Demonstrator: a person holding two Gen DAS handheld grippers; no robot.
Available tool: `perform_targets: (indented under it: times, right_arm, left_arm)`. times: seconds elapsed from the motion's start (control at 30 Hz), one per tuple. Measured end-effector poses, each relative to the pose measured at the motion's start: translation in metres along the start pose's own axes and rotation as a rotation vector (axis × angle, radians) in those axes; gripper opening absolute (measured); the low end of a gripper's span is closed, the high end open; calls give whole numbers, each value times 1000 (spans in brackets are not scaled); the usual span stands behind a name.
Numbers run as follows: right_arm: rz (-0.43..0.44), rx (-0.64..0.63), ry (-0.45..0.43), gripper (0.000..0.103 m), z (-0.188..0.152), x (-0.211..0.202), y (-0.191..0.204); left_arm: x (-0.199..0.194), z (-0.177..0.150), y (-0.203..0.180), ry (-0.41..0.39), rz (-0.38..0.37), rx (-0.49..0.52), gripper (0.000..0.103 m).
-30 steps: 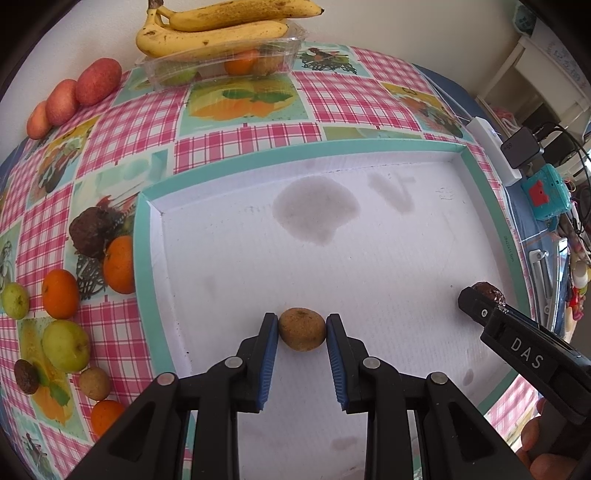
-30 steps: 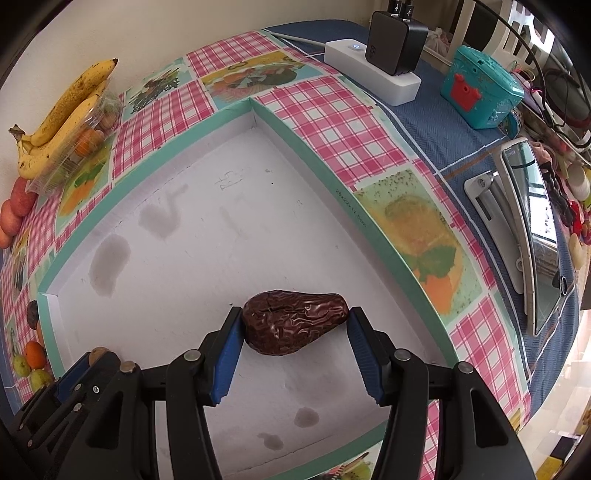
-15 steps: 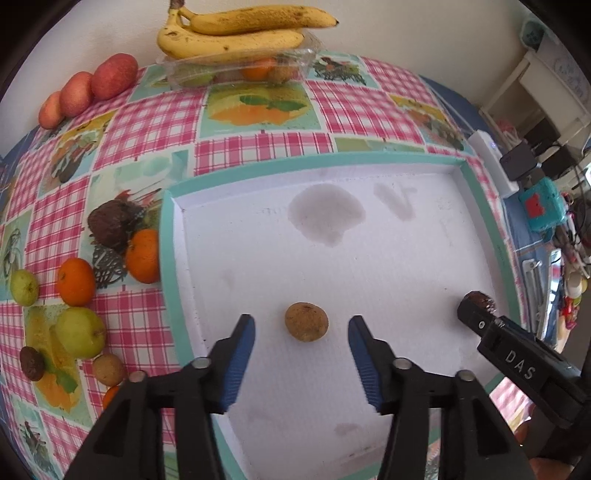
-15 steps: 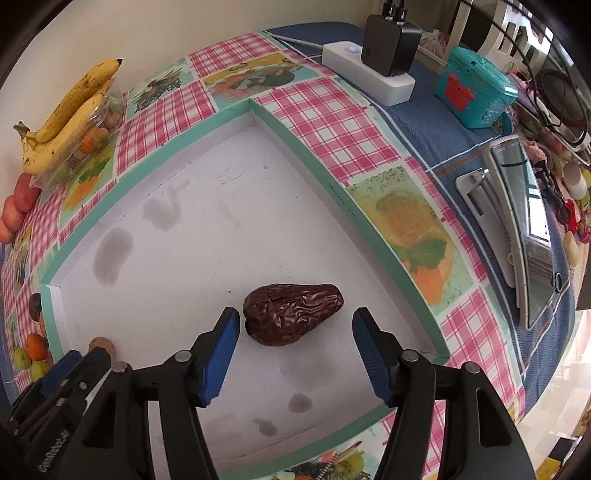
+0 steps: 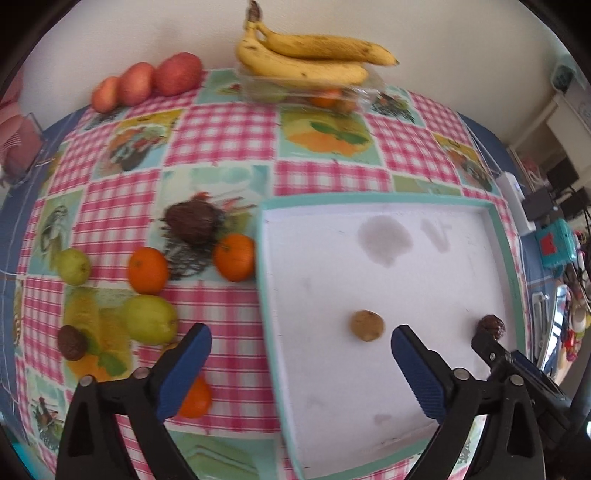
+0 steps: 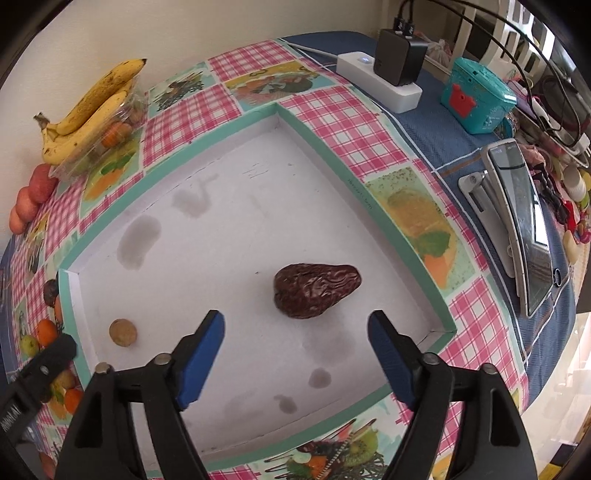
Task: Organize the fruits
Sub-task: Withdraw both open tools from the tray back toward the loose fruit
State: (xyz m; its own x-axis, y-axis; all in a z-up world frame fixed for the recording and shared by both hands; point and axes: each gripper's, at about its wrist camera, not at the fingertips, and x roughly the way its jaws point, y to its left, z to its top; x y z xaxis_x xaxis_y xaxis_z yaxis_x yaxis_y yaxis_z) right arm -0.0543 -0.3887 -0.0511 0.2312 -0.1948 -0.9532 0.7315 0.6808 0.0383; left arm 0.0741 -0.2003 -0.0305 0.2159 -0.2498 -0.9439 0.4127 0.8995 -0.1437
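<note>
2 fruits in tray (image 6: 406, 236), 3 oranges (image 5: 147, 270) outside, 2 bananas (image 5: 306, 55)

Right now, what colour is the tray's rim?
Teal-green rim around a white floor; clearest in the right wrist view.

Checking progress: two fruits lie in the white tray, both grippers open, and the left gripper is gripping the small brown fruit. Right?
Not quite. In the left wrist view the left gripper is open and empty; the small brown fruit lies free in the white tray, beside the wrinkled dark fruit. The right gripper is open too.

Cream wall (image 5: 147, 33) behind a checked tablecloth (image 5: 221, 125)
</note>
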Motion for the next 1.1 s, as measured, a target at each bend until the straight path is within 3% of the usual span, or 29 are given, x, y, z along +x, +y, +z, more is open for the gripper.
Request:
perform_targets:
  times: [0.03,0.23,0.5,0.83,1.1]
  right_arm:
    - [1,-6,-7,91,0,-1,3]
    - [31,-12,-46,92,-7,-11,14]
    - [53,-81,-137,93,-15,-26,41]
    - [134,-117,-160,93,-21,-31,68]
    - [221,-171,-186,93,-26,-40,96]
  left_arm:
    - [-3,0,5,-13,13,-5,103]
    - [-12,5,30,-95,114,-2,103]
    - [-26,3,64,-202,185,-18,103]
    - [-33,1,110,-202,214,-119,103]
    - [-48,1,137,-228,214,-141,103]
